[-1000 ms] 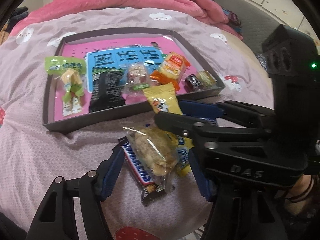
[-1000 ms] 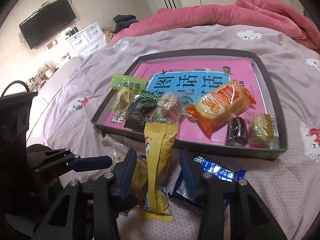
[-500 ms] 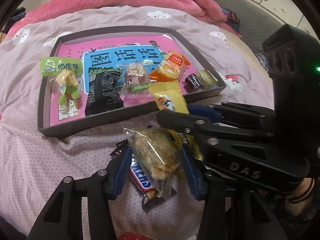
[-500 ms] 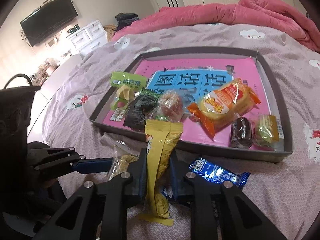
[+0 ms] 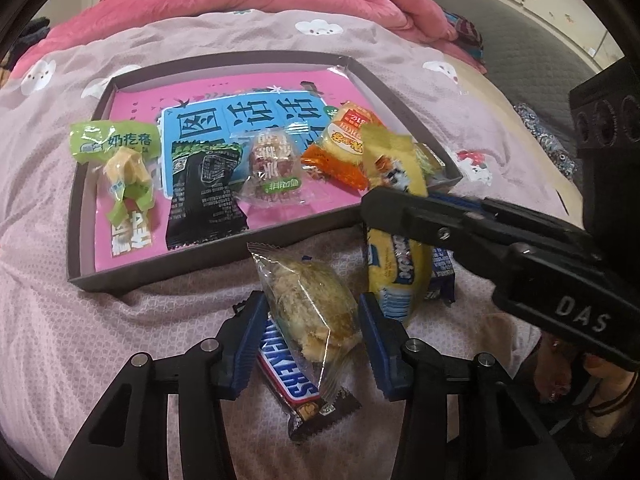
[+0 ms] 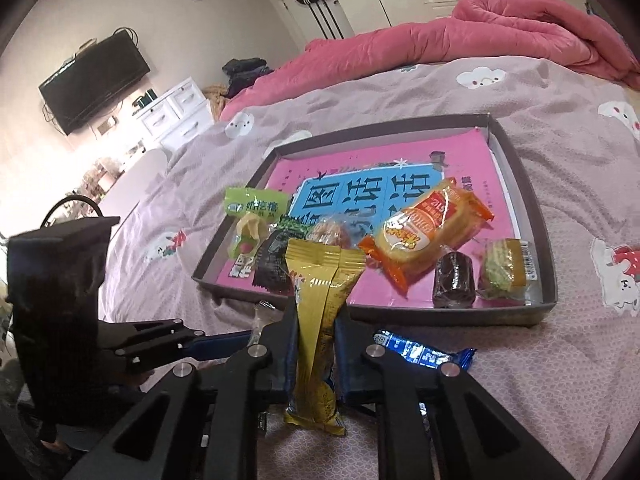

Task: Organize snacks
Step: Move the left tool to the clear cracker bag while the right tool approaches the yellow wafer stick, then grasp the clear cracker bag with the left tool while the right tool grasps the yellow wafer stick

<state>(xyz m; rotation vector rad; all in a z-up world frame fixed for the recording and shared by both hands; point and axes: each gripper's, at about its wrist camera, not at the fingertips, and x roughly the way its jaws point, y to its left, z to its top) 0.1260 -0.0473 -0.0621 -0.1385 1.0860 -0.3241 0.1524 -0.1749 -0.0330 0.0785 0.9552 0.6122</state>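
Left wrist view, left hand-held gripper [image 5: 310,330]: its jaws are closing around the clear-wrapped pastry [image 5: 310,300], narrower than a second ago; the blue pads flank the wrapper closely, though a firm pinch is not certain.
Left wrist view, pastry: a pale, crumbly cake in crinkled clear film, lying on the bed just outside the tray's near wall, partly over a Snickers bar [image 5: 296,380].
Left wrist view, tray [image 5: 168,268]: a shallow dark box with a pink and blue printed sheet, holding a green candy pack [image 5: 120,168], a black pouch [image 5: 204,192] and an orange cake pack [image 5: 344,148].
Right wrist view, right hand-held gripper [image 6: 316,340]: fully closed on the yellow snack packet [image 6: 316,320], where a second ago the jaws stood apart on either side of it.
Right wrist view, yellow packet: long, glossy, with a crimped top; it is lifted at the tray's near wall, upper end leaning over the rim.
Right wrist view, blue wrapper [image 6: 420,356]: lies on the bed beside the tray's near wall.
Meaning for the task: the yellow packet looks secured and ready to go into the tray; the pastry seems next.
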